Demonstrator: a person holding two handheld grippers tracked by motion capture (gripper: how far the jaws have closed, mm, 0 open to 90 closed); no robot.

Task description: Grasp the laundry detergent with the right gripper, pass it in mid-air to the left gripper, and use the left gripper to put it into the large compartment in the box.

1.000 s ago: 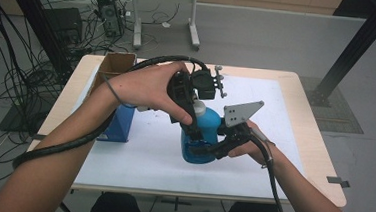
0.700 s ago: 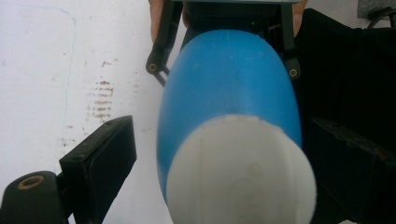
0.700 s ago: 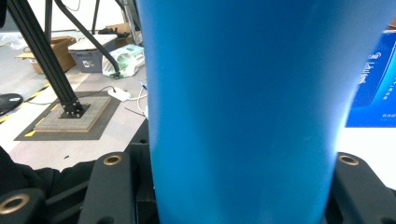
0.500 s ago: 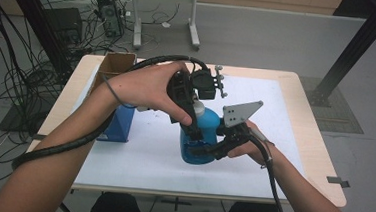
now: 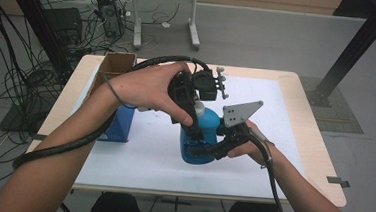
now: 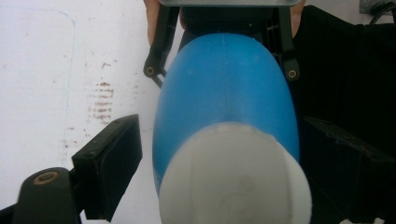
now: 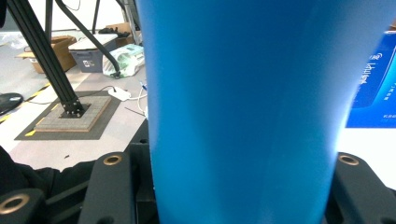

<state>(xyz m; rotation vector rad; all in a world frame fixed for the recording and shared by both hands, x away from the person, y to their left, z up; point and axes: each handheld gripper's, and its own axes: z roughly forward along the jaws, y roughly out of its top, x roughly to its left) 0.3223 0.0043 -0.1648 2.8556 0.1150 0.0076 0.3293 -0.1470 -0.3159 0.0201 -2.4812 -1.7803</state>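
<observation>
A blue bottle (image 5: 201,137) with a white cap (image 5: 199,108) stands upright on the white sheet (image 5: 283,143) that covers the counter (image 5: 318,155), near the middle. Both tongs are at it.

The right tongs (image 5: 208,148) come in from the right side and are closed tight on the lower part of the bottle. In the right gripper view the blue wall of the bottle (image 7: 243,112) stands between the two black jaws, and both jaws touch it — one on each side. The grey three-cornered plate (image 5: 240,113) on these tongs sticks up just beside the bottle's shoulder.

The left tongs (image 5: 195,121) point down over the top of the bottle. In the left gripper view the white cap (image 6: 233,177) is right between the two jaws, with the blue body (image 6: 226,84) below it. The jaws have just been closing in on the cap. The left jaw is near the cap but a thin gap of white sheet is between them, so it is not pressing yet. The right jaw is dark, and I cannot tell if it touches.

A blue box (image 5: 119,124) stands on the counter to the left of the bottle — well apart from it — and an open cardboard box (image 5: 116,66) sits behind that.
</observation>
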